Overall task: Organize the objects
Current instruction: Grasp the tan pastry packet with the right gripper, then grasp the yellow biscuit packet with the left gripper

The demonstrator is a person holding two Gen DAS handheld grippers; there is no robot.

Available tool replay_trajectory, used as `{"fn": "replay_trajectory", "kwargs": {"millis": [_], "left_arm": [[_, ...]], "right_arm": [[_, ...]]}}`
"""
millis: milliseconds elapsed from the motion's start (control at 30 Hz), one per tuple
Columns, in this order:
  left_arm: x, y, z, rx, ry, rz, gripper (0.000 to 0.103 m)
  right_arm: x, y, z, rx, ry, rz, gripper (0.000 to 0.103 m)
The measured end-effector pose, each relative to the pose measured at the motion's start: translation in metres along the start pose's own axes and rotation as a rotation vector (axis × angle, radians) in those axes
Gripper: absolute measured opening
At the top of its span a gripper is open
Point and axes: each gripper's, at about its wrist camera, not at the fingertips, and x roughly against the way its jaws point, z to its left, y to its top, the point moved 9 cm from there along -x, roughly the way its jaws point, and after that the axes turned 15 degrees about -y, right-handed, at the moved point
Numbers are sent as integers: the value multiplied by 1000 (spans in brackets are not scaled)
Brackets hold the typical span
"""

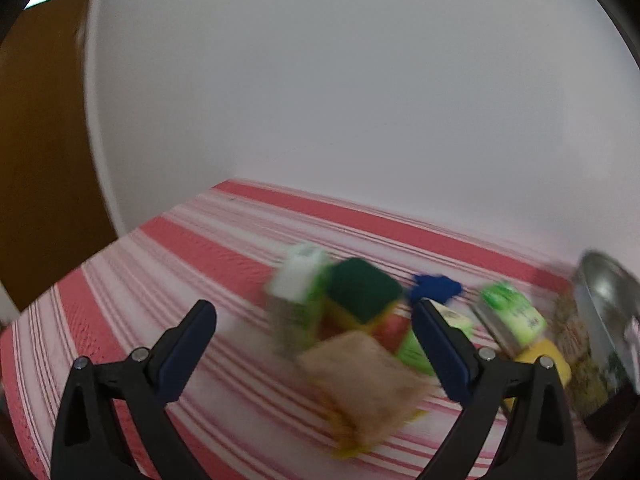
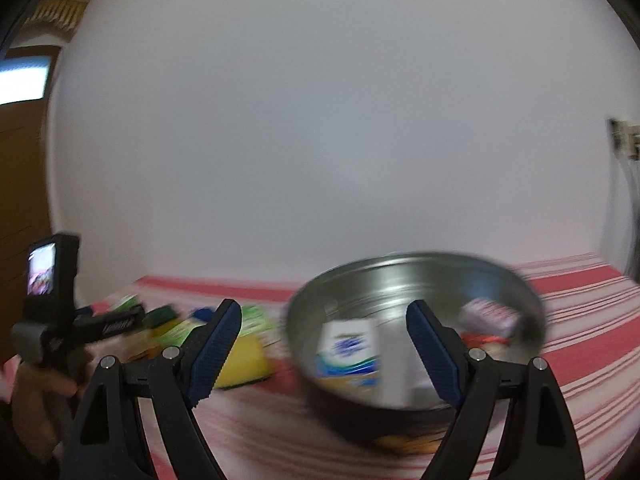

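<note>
Steel tin (image 2: pixel 416 280) btwn right tongs (image 2: pixel 324 312), sponges (image 1: pixel 362 380) btwn left tongs (image 1: pixel 314 312)

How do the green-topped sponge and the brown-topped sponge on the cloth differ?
The green-topped sponge sits farther back, beside the white and green carton; the brown-topped sponge lies nearer, between the left gripper's open fingers. The green one's scouring face is dark green, the brown one's tan. Both have yellow bodies and rest on the striped cloth, ungripped.

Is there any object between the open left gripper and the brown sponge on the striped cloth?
Nothing visible blocks it. The left gripper is open, and the brown-topped yellow sponge lies on the red-and-white striped cloth directly ahead. The green-topped sponge and white-green carton sit behind it.
</note>
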Motion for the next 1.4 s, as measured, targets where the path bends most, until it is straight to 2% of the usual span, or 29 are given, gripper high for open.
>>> {"fn": "replay_trajectory", "kwargs": {"millis": [267, 433, 533, 767, 833, 867, 967, 1033, 1233, 1333, 1400], "left_arm": [[4, 6, 98, 213, 147, -45, 100], [7, 11, 115, 210, 156, -71, 100], [7, 17, 123, 197, 160, -86, 100], [12, 21, 153, 254, 200, -113, 100], [12, 21, 154, 260, 203, -115, 100], [12, 21, 153, 260, 196, -116, 100], [8, 21, 146, 231, 190, -101, 100], [9, 20, 143, 213, 184, -92, 100], [10, 20, 135, 195, 164, -93, 100], [9, 20, 130, 207, 120, -89, 100], [7, 19, 125, 211, 71, -82, 100]], "right_arm": [[-3, -23, 114, 189, 275, 86, 86], [-23, -42, 175, 285, 376, 188, 86], [-39, -46, 197, 302, 400, 220, 86], [-69, -58, 239, 372, 424, 285, 82], [-82, -65, 252, 409, 429, 330, 67], [-92, -70, 258, 421, 432, 363, 65], [-105, -92, 268, 470, 438, 481, 58], [-103, -93, 266, 477, 433, 478, 51], [-97, -93, 252, 419, 447, 504, 49], [-83, -69, 235, 295, 504, 463, 49], [-70, -49, 217, 213, 510, 393, 49]]}}
